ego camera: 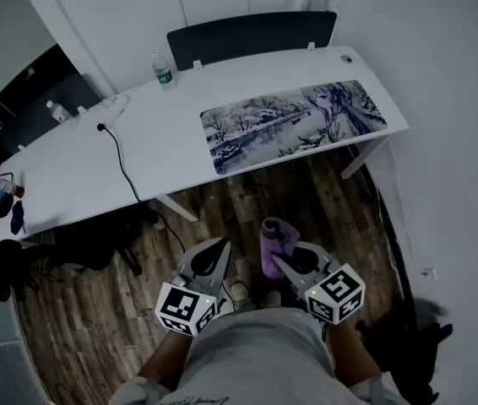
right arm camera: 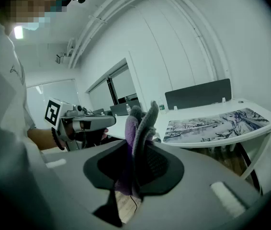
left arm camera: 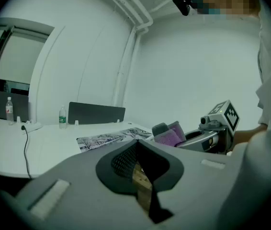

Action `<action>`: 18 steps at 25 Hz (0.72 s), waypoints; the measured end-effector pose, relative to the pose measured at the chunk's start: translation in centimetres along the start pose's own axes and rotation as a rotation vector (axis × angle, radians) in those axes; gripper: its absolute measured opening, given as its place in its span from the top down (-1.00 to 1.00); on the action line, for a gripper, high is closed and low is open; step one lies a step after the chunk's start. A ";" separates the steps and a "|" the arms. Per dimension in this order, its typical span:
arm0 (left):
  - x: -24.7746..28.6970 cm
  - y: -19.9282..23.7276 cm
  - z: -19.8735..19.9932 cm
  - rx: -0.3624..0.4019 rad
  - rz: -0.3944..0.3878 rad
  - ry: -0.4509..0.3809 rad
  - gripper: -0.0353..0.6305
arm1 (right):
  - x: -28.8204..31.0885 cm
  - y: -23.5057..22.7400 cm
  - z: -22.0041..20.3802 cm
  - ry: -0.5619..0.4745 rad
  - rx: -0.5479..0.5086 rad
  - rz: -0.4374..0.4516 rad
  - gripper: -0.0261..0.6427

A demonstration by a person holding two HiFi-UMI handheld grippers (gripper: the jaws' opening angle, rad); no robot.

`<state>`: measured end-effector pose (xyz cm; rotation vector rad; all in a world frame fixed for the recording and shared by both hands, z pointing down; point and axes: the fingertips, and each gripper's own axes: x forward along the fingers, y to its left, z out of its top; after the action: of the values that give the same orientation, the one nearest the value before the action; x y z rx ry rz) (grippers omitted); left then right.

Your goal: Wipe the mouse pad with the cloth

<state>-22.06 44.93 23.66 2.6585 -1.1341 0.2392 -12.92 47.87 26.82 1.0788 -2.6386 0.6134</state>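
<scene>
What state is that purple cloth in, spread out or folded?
Folded: the cloth stands bunched in a thick wad, pinched by the fingers of the right gripper.

I find no text I can read: the green label on the bottle (ego camera: pixel 163 71) standing on the tabletop (ego camera: pixel 70 175) is too small.

Pretty dim overall, with a cool grey-blue cast. Brightest on the white table (ego camera: pixel 78 167) and the walls, much darker down on the wood floor (ego camera: pixel 306 201). Heavy fisheye bending and black vignetted corners in all three views. Soft, out-of-focus foreground in both gripper views. Probably a ceiling light (right arm camera: pixel 18 31) glaring top left.
</scene>
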 end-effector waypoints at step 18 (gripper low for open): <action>-2.0 0.7 -0.1 0.000 0.010 -0.028 0.83 | 1.2 0.6 0.1 -0.001 0.028 -0.018 0.64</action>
<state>-23.97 45.84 23.40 2.6649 -1.1567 0.2053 -14.17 47.52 26.99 1.1103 -2.6261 0.6486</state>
